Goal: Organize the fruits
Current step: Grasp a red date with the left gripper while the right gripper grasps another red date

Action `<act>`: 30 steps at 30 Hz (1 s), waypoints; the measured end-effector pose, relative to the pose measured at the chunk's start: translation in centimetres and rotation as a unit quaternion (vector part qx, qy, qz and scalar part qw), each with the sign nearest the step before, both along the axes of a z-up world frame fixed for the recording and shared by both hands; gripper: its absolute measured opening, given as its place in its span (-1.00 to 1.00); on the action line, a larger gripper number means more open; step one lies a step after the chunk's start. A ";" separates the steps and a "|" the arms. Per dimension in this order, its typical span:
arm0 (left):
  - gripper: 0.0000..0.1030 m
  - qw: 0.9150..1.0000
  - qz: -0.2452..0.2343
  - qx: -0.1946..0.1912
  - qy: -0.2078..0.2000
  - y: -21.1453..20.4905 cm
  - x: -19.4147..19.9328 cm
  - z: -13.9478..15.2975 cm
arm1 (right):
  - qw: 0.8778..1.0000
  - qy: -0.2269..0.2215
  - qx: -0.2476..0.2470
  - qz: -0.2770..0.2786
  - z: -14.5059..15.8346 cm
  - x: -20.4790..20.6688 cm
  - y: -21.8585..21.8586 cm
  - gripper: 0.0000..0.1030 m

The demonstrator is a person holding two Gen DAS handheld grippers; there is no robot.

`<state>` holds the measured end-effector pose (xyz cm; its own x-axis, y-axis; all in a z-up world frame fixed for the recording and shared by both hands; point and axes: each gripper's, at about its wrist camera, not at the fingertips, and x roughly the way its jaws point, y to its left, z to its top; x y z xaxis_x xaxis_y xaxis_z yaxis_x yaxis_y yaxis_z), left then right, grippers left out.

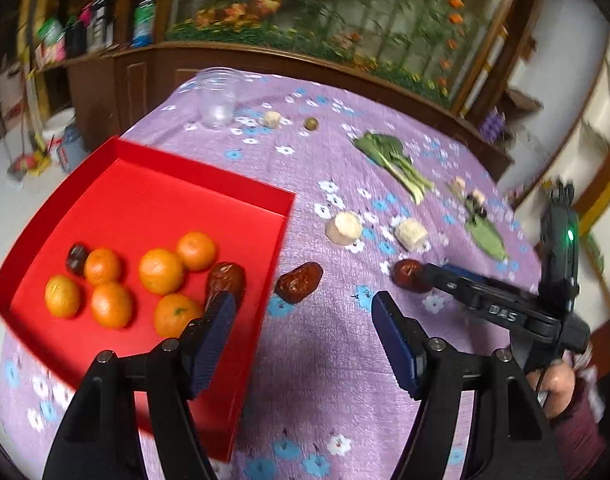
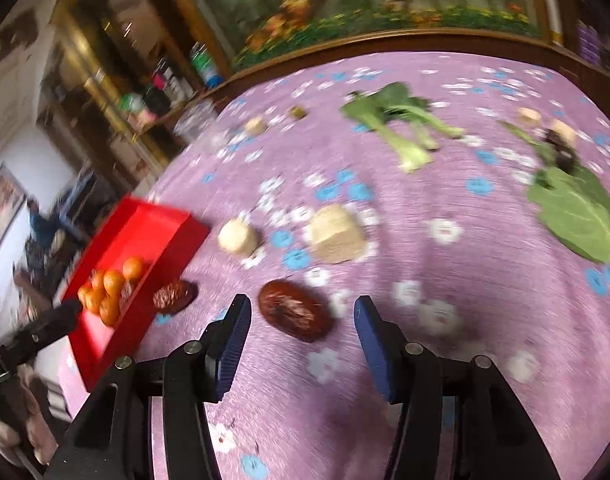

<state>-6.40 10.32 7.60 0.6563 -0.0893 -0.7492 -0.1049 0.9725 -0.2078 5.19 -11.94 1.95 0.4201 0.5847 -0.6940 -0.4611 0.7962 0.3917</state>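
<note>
Purple flowered cloth covers the desk (image 1: pixel 325 360), with a dark wood cabinet and a flower mural behind it.

From the left wrist view, the red tray (image 1: pixel 165 200) sits at about nine o'clock on the desk and holds six oranges (image 1: pixel 161 271) and two dark dates (image 1: pixel 226 280), so it looks like the collecting place for fruit. The left gripper (image 1: pixel 303 312) hangs over the tray's right wall with its jaws wide apart and nothing between them. One loose date (image 1: pixel 299 282) lies on the cloth just beside that wall. At three o'clock the right gripper (image 1: pixel 425 276) reaches in low toward a second loose date (image 1: pixel 407 274), its tip touching or nearly touching it. Pale root chunks (image 1: pixel 343 229), leafy greens (image 1: pixel 393 160), a small green fruit (image 1: pixel 311 123) and a clear plastic cup (image 1: pixel 217 98) lie farther back, well apart from the tray.

From the right wrist view, blurred by motion, the right gripper (image 2: pixel 303 316) is spread open with the second loose date (image 2: pixel 295 310) lying on the cloth between its tips, lined up for a pinch. The tray (image 2: pixel 145 220) shows at nine o'clock, the first loose date (image 2: pixel 173 296) beside it.
</note>
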 end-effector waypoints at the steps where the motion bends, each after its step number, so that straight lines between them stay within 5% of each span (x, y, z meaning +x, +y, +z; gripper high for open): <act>1: 0.35 1.000 -0.012 0.014 0.004 -0.4 0.5 -0.2 | 1.000 -0.006 -0.014 0.008 -0.4 0.2 0.9 0.13; 9: 0.35 0.979 -0.148 0.131 0.039 -5.3 5.8 -3.1 | 0.999 -0.013 -0.025 0.029 -1.5 1.2 2.7 0.13; 13: 0.29 0.966 -0.164 0.184 0.079 -6.2 7.7 -5.4 | 0.998 -0.028 -0.038 0.040 -1.5 0.8 3.1 0.13; 18: -0.10 0.963 -0.152 0.201 0.093 -5.9 7.9 -5.8 | 0.997 -0.037 -0.046 0.040 -1.6 0.7 3.1 -0.05; 20: -0.42 0.968 -0.150 0.174 0.099 -5.4 7.5 -5.3 | 0.998 -0.031 -0.038 0.042 -1.6 0.7 2.8 -0.06; 22: -0.54 0.974 -0.151 0.134 0.106 -4.9 7.2 -4.9 | 0.998 -0.026 -0.032 0.045 -1.6 0.7 2.7 -0.07; 25: -0.53 0.974 -0.149 0.137 0.102 -5.2 6.6 -5.0 | 0.998 -0.020 -0.024 0.051 -1.6 0.6 2.7 -0.07; 30: -0.16 0.971 -0.144 0.161 0.106 -5.7 7.0 -6.0 | 0.998 -0.018 -0.012 0.061 -1.7 0.3 2.7 -0.05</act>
<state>0.57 4.66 1.58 0.4674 0.0149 -0.8839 0.1740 0.9787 0.1086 5.49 -9.19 0.25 0.3712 0.6159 -0.6949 -0.5688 0.7424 0.3541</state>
